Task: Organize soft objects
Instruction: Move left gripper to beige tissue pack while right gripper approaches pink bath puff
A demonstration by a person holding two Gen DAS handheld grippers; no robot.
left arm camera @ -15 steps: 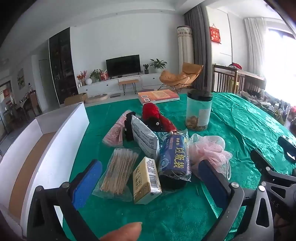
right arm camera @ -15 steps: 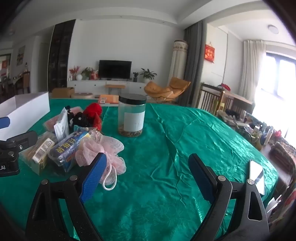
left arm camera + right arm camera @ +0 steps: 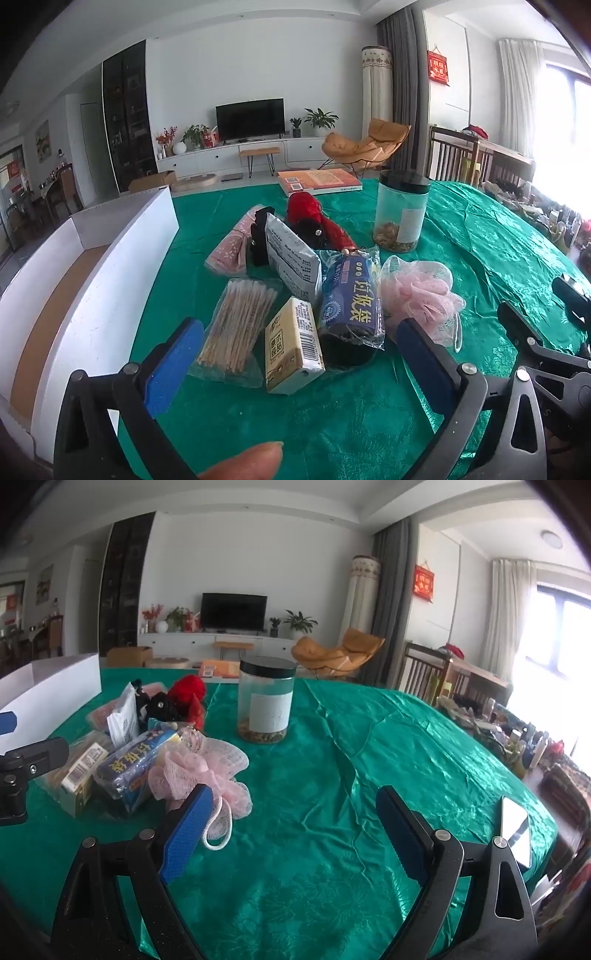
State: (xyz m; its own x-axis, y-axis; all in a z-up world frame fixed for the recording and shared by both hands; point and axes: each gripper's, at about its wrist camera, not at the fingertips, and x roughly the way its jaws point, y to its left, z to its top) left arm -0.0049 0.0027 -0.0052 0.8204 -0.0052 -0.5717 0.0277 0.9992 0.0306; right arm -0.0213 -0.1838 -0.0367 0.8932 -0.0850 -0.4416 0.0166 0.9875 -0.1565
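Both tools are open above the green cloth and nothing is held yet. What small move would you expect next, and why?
Probably the right tool eases forward-left onto the pink mesh bath sponge. It is the soft item nearest that tool, at the pile's edge with no other item resting on it. The left tool faces the tan tissue pack, and the white cardboard box stands open.

Left gripper (image 3: 295,356): black frame of open triangular struts, silver round screws at the joints.
Left fingers (image 3: 171,363): flat blue pads, finely ribbed.
Thumb (image 3: 243,461): bare skin, short nail.
Right gripper (image 3: 291,834): matching black frame, silver screws.
Right fingers (image 3: 186,832): blue ribbed pads.
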